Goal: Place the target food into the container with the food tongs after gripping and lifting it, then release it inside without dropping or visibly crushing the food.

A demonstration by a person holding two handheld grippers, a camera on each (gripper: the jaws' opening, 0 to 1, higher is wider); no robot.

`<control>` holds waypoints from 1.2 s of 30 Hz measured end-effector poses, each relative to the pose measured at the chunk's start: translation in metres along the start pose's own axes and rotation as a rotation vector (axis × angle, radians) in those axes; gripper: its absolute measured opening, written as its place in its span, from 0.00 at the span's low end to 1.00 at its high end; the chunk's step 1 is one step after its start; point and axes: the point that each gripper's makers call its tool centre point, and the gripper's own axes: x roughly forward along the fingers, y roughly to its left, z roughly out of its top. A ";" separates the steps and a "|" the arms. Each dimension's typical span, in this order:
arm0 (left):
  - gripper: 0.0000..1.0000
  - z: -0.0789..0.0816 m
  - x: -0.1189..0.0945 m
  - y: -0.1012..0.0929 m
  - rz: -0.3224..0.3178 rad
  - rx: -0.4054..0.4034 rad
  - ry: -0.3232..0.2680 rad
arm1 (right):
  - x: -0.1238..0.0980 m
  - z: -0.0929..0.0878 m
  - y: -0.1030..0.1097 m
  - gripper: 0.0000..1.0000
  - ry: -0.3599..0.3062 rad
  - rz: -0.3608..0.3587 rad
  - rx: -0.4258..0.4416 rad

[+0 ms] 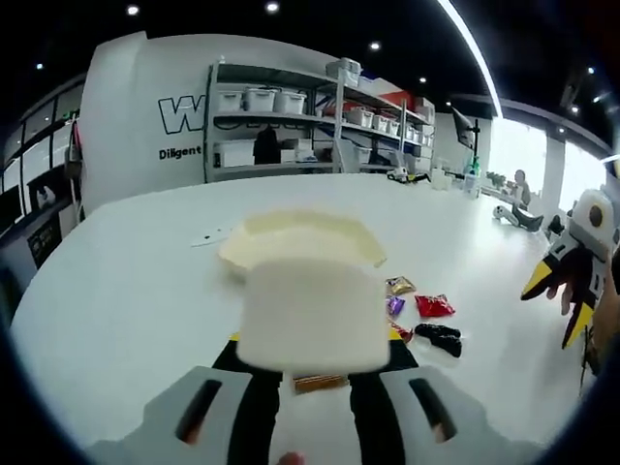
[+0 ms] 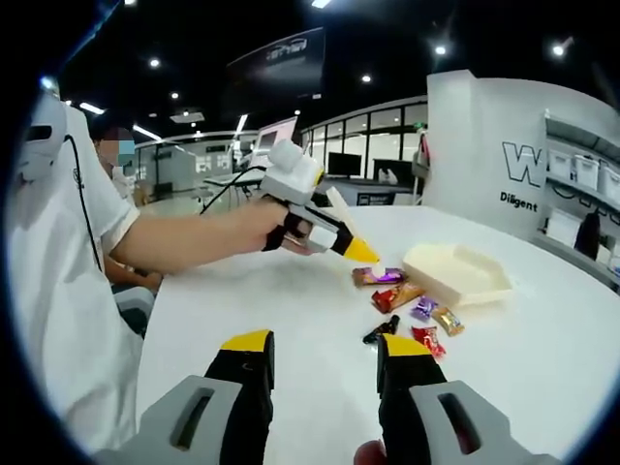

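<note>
The candies (image 2: 407,308) lie on the table (image 2: 542,368) beside the empty tray (image 2: 457,273), none lifted yet. Left gripper (image 2: 334,237) clamps something pale, apparently the tongs (image 1: 312,315); right gripper (image 2: 320,349) hangs wide, holding nothing.

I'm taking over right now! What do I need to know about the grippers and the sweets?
Left gripper: shut on a white thing, likely the tongs, held above the table.
Right gripper: open, holding nothing.
Sweets: lying on the table beside the tray, which looks empty.
Done: tongs in hand.
Left: grip one sweet with the tongs, lift it, and release it gently inside the tray.
</note>
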 end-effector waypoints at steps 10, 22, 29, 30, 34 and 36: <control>0.25 -0.003 0.003 0.001 0.016 0.002 0.015 | -0.001 -0.001 0.000 0.38 0.001 -0.004 0.003; 0.22 -0.008 0.004 0.001 -0.009 0.029 0.033 | -0.002 -0.002 0.000 0.38 0.002 -0.004 0.002; 0.21 -0.007 0.002 0.000 -0.025 0.054 0.032 | -0.002 -0.003 0.000 0.37 0.004 -0.003 0.003; 0.21 -0.007 0.001 0.000 -0.028 0.057 0.031 | -0.002 -0.002 0.000 0.37 0.004 -0.003 0.003; 0.20 -0.006 -0.002 -0.002 -0.045 0.063 0.028 | -0.001 -0.002 0.000 0.37 0.003 -0.001 0.002; 0.20 -0.005 -0.005 -0.002 -0.051 0.065 0.026 | -0.001 -0.002 0.000 0.37 0.004 0.000 0.002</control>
